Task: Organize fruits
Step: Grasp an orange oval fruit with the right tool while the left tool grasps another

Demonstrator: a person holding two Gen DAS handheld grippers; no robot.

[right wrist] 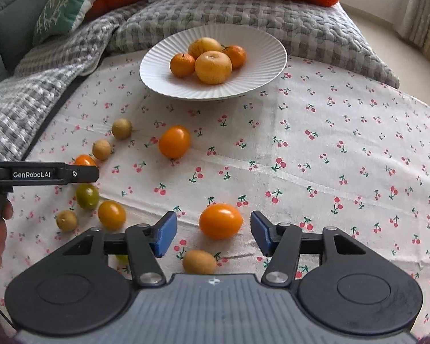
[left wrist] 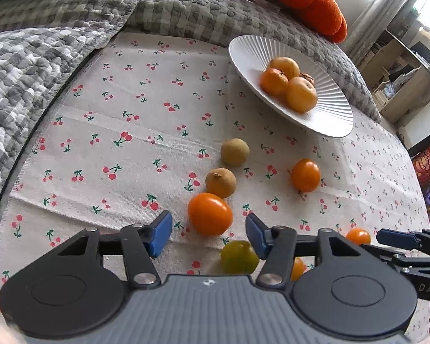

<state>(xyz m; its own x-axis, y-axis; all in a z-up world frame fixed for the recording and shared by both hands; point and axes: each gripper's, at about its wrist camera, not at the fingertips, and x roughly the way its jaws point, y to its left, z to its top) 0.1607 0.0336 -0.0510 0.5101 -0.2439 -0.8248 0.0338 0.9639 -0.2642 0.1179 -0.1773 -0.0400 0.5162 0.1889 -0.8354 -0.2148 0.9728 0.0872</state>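
the left gripper (left wrist: 209, 230) stands partly open around an orange tomato (left wrist: 210, 213) on the cherry-print cloth (left wrist: 129, 132), pads clear of it. a green tomato (left wrist: 239, 256) sits half behind its right finger, and another orange one (left wrist: 297, 268) is mostly hidden by the body. the right gripper (right wrist: 213, 233) is also partly open, straddling a second orange tomato (right wrist: 220, 220) without touching; a brown fruit (right wrist: 199, 261) is cut off below. the white plate (right wrist: 261, 57) holds more fruit farther back.

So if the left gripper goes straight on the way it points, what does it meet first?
Most likely the orange tomato, which sits between the open blue pads of the left gripper, not yet pinched. Depth is hard to judge.
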